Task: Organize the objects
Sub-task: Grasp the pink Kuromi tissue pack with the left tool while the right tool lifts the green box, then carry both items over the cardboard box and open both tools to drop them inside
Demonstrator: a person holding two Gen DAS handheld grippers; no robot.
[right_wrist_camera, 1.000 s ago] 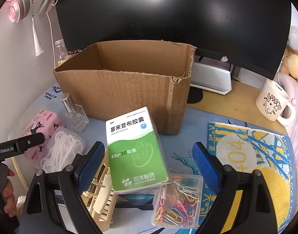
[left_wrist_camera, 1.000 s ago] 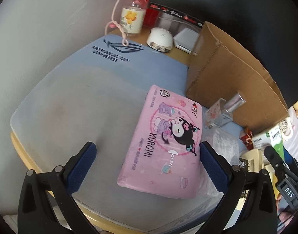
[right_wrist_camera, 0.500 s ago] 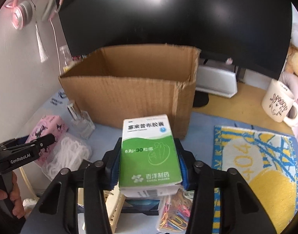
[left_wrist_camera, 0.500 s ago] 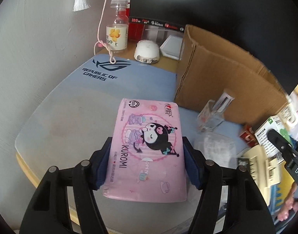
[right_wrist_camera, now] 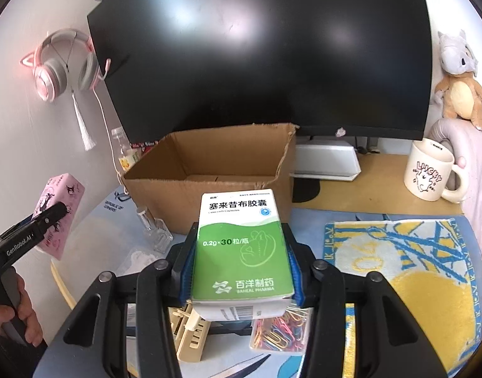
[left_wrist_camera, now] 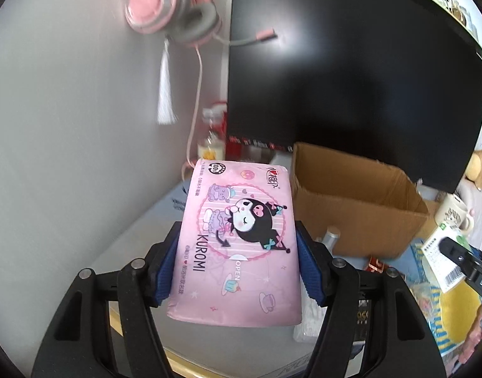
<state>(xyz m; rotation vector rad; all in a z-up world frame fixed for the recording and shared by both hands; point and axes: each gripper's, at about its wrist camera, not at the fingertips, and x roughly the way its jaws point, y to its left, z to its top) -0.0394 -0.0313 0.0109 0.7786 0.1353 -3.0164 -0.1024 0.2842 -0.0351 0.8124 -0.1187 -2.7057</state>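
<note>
My left gripper (left_wrist_camera: 238, 271) is shut on a pink Kuromi tissue pack (left_wrist_camera: 238, 239) and holds it in the air above the desk, left of the open cardboard box (left_wrist_camera: 351, 208). The pack also shows in the right wrist view (right_wrist_camera: 58, 211). My right gripper (right_wrist_camera: 241, 271) is shut on a green and white medicine box (right_wrist_camera: 242, 245), lifted in front of the cardboard box (right_wrist_camera: 209, 170), whose inside looks bare.
A black monitor (right_wrist_camera: 266, 50) stands behind the box. A clear glass bottle (right_wrist_camera: 154, 226), a bag of white bits (right_wrist_camera: 137, 260), a beige clip (right_wrist_camera: 190, 334) and a case of coloured paper clips (right_wrist_camera: 278, 330) lie on the desk. A mug (right_wrist_camera: 430, 170) stands right; a yellow-blue towel (right_wrist_camera: 398, 261) lies near it.
Both grippers went from open to shut on their objects and lifted them. The tissue pack and the medicine box have risen off the desk toward the box's height.
</note>
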